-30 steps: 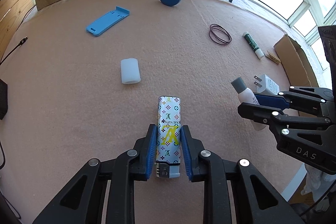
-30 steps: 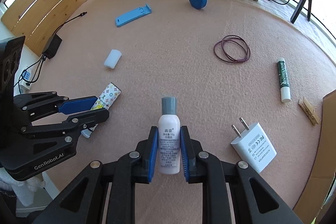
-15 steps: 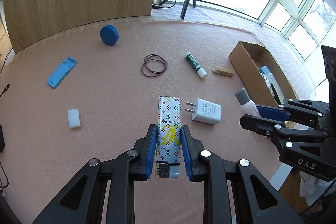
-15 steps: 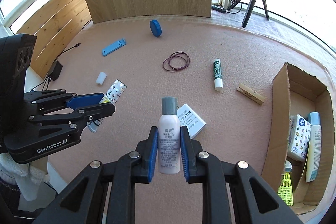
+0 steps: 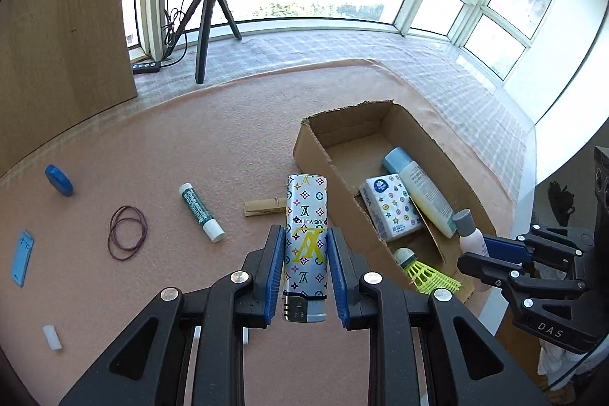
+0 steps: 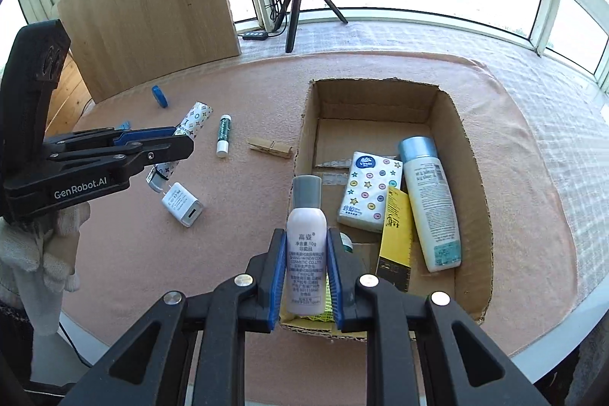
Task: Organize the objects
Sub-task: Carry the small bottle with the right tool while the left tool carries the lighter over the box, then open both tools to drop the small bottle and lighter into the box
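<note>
My left gripper (image 5: 304, 246) is shut on a silver patterned lighter (image 5: 306, 215), held above the pink mat just left of the cardboard box (image 5: 316, 155). My right gripper (image 6: 304, 257) is shut on a small white spray bottle (image 6: 306, 231) with a grey cap, hanging over the box's (image 6: 445, 109) near left corner. In the right wrist view the left gripper (image 6: 182, 145) with the lighter (image 6: 196, 120) shows at the left. The right gripper (image 5: 472, 250) with the bottle (image 5: 470, 234) appears at the right of the left wrist view.
Inside the box lie a tissue pack (image 6: 369, 193), a lotion bottle (image 6: 430, 212), a yellow carton (image 6: 396, 234) and a shuttlecock (image 5: 422, 271). On the mat: clothespin (image 6: 270, 148), glue stick (image 6: 223, 134), white charger (image 6: 182, 204), hair bands (image 5: 127, 233), blue disc (image 5: 59, 179). A tripod (image 6: 300, 10) stands behind.
Both grippers have swung to the right and risen with their loads. The cardboard box, at the edge of view before, now lies close beneath them.
</note>
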Action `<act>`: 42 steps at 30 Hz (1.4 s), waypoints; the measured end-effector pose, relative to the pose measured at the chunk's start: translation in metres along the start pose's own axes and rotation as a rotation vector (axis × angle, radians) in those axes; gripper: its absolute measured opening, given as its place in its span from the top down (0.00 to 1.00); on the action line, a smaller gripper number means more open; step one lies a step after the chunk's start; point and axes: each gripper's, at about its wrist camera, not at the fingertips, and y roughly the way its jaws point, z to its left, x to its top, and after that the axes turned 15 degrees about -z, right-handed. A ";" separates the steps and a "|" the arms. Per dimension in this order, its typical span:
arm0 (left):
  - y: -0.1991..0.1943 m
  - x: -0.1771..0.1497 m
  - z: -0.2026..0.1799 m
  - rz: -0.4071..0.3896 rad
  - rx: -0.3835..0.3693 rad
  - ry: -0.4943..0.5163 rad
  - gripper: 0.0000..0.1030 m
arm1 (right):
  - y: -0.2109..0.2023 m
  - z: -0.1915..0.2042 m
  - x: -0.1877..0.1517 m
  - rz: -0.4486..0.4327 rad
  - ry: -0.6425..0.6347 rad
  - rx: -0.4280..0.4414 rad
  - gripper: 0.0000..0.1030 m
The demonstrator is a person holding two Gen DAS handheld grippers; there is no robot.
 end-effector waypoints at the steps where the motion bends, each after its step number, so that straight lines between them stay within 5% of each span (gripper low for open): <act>1: 0.009 0.006 -0.009 0.001 -0.014 0.009 0.76 | -0.001 -0.009 -0.001 -0.001 0.010 -0.014 0.82; 16: 0.100 0.043 -0.086 0.039 -0.063 0.089 0.76 | 0.007 -0.076 -0.010 0.011 0.102 -0.088 0.82; 18: 0.101 0.046 -0.085 0.038 -0.077 0.080 0.61 | 0.005 -0.076 -0.010 -0.002 0.109 -0.066 0.74; 19: 0.100 0.047 -0.085 0.034 -0.077 0.078 0.43 | 0.005 -0.076 -0.010 -0.005 0.110 -0.058 0.57; 21: 0.095 0.049 -0.084 0.017 -0.072 0.087 0.30 | 0.001 -0.073 -0.009 -0.026 0.101 -0.064 0.35; 30: 0.067 0.042 -0.064 -0.008 -0.017 0.091 0.30 | 0.002 -0.051 -0.002 -0.038 0.059 -0.052 0.33; 42: -0.018 0.004 0.027 -0.052 0.108 -0.062 0.30 | 0.009 -0.008 0.007 -0.065 0.039 0.075 0.33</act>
